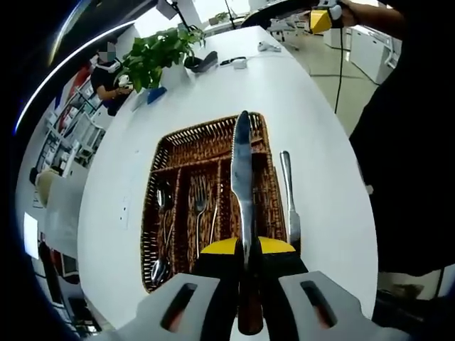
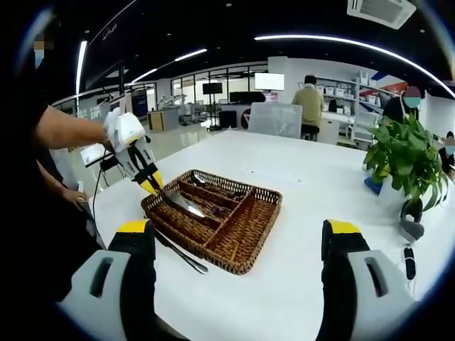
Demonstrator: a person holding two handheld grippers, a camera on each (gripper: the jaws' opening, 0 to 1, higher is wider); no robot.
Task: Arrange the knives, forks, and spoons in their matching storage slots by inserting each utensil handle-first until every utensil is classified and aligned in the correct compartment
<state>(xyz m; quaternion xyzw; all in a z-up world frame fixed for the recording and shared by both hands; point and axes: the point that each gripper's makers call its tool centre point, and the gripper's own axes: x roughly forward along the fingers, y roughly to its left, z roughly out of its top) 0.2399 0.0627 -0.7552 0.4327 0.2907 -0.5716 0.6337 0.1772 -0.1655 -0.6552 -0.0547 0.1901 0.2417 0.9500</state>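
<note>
My left gripper (image 1: 247, 264) is shut on a table knife (image 1: 242, 177), held by its handle with the blade pointing forward over the brown wicker cutlery tray (image 1: 206, 138). In the tray lie spoons (image 1: 163, 206) at the left and forks (image 1: 200, 202) in the middle slot. A second knife (image 1: 290, 202) lies on the white table just right of the tray. In the right gripper view, the left gripper (image 2: 153, 183) holds the knife (image 2: 183, 204) over the tray (image 2: 242, 238), and the loose knife (image 2: 181, 256) lies beside its near edge. My right gripper (image 2: 238, 249) is open and holds nothing.
A potted green plant (image 1: 160, 53) stands at the table's far end, with small dark items (image 1: 231, 62) near it. The plant (image 2: 405, 156) also shows at the right. A person's arm (image 2: 67, 131) is at the left. People sit at desks in the background.
</note>
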